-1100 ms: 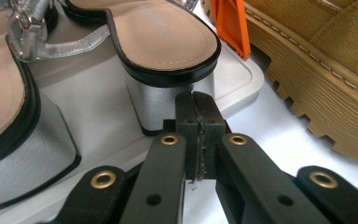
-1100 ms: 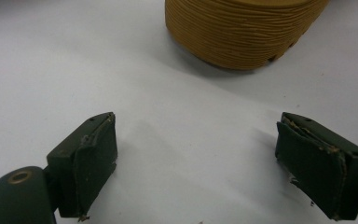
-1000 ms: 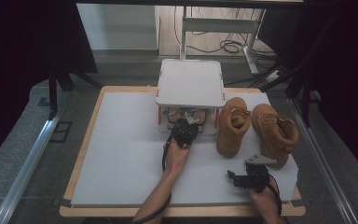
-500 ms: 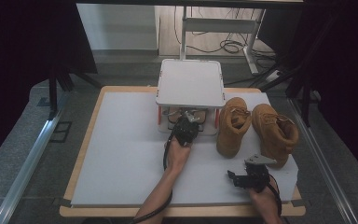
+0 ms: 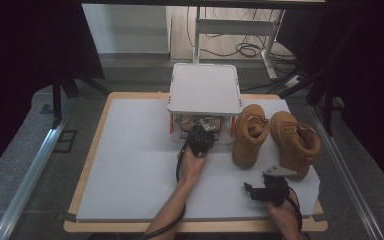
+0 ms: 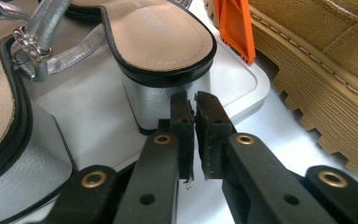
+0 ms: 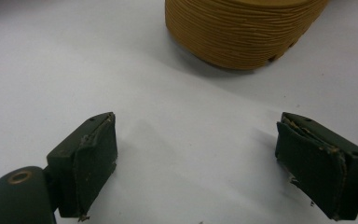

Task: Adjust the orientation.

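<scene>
While the silver block-heel sandal [image 6: 161,56] lies on the lower shelf of the white two-level rack [image 5: 205,89], in the upper middle of the left gripper view, the left gripper [image 6: 195,135] points at its heel. Its jaws stand almost together, with only a thin slit between them, and they hold nothing; the tips are just in front of the silver heel block. A second sandal [image 6: 2,116] of the same kind lies at the left edge of that view, and an orange rack leg [image 6: 235,28] stands at the upper right.

In the high view the rack is in the upper centre of the white table top [image 5: 130,165], and two tan boots [image 5: 275,137] stand just right of it. The right gripper [image 5: 270,190] rests at the lower right of the frame, near the boots. Its jaws are wide apart and empty above the bare table.
</scene>
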Demonstrator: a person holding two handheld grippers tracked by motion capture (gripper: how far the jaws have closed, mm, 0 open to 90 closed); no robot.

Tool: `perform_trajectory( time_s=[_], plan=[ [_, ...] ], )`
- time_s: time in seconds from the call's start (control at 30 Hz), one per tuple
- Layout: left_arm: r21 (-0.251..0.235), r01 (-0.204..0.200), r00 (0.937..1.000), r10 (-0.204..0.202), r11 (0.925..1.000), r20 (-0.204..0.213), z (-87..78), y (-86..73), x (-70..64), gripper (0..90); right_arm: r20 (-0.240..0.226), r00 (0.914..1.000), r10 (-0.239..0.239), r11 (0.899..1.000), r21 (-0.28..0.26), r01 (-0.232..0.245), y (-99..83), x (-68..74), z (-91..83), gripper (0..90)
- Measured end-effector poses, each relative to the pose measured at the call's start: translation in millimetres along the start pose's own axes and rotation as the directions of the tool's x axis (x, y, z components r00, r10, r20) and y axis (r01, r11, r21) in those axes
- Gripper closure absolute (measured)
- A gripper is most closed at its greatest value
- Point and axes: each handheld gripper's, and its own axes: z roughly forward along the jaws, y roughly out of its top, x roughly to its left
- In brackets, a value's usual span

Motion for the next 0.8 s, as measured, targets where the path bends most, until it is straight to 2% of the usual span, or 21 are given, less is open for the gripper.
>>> perform_trajectory(
  time_s=[0.27, 0.5, 0.8],
  plan=[
    [-0.016, 0.019, 0.9997, -0.019, 0.9997, 0.016, -10.1, -4.0, 1.8, 75.0, 0.001, 1.0, 0.0, 1.0, 0.0, 0.0, 0.0, 0.0, 0.0, 13.0],
    [-0.006, 0.02, 0.9985, -0.019, 0.9998, 0.05, -17.6, -6.3, 3.0, 57.4, 0.001, 1.0, 0.0, 1.0, 0.001, 0.0, 0.0, 0.0, 0.0, 13.1],
    [0.021, -0.026, 0.9963, 0.024, 0.9994, 0.082, -27.6, -5.0, -0.9, 41.8, 0.0, 1.0, 0.0, 1.0, 0.0, 0.0, 0.0, 0.0, 0.0, 13.0]
  ],
)
